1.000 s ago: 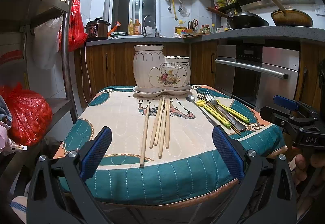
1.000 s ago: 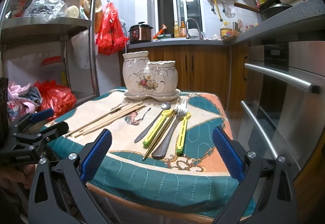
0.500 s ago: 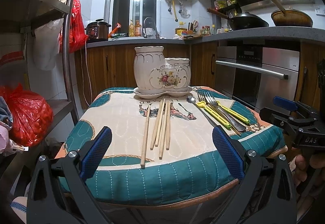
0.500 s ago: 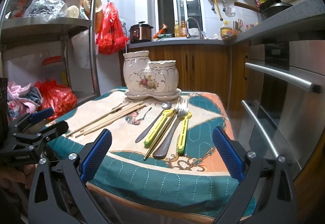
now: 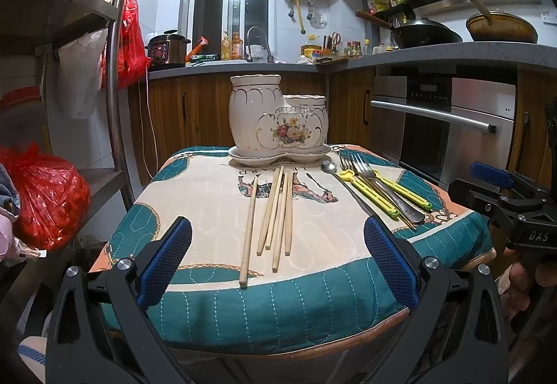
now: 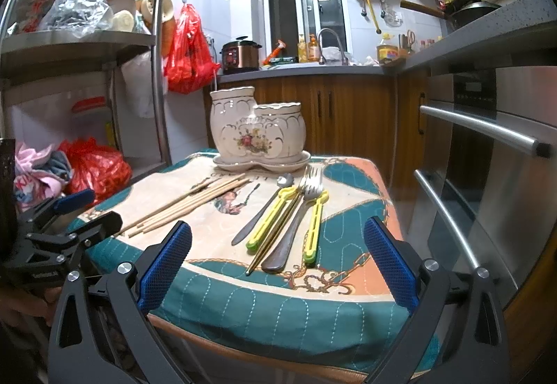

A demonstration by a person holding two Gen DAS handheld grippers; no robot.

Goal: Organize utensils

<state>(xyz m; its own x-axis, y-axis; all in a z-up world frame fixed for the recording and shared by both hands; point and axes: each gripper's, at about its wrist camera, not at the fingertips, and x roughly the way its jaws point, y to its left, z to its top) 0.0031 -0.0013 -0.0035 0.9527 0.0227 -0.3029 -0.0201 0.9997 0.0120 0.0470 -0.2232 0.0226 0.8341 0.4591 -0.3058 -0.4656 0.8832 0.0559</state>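
My left tool [image 5: 277,265] hangs at the near edge of the desk [image 5: 278,307], its blue-padded fingers [image 5: 166,260] spread wide with nothing between them. My right tool [image 6: 277,265] is the same — released, empty, held off the near right corner of the quilted teal, cream and orange cloth [image 6: 348,189] that covers the desk.

Straight ahead of the left tool lie the pale wooden chopsticks [image 5: 275,213], a loose bunch running away from me, with one stick [image 5: 249,227] lying a little apart on the left. Their far ends come close to the cream ceramic utensil holder with two joined pots and a painted flower spray [image 5: 278,119], which stands upright on its matching saucer [image 5: 278,156] at the far edge of the desk. I cannot see into either pot.

Ahead of the right tool lies the metal cutlery, bunched together: two forks with yellow-green plastic handles [image 6: 315,224], a long dark spoon [image 6: 278,252] between them, a slim gold-coloured piece [image 6: 275,234] crossing under, and a small silver spoon [image 6: 264,206] on the left whose bowl nearly reaches the saucer. The cutlery and the chopsticks lie apart, with bare cloth between them.

Each tool shows in the other's view at the side — the right one [image 5: 504,199] with fingers of my hand [image 5: 522,286] beneath it, the left one [image 6: 66,227] past the chopsticks' near ends.
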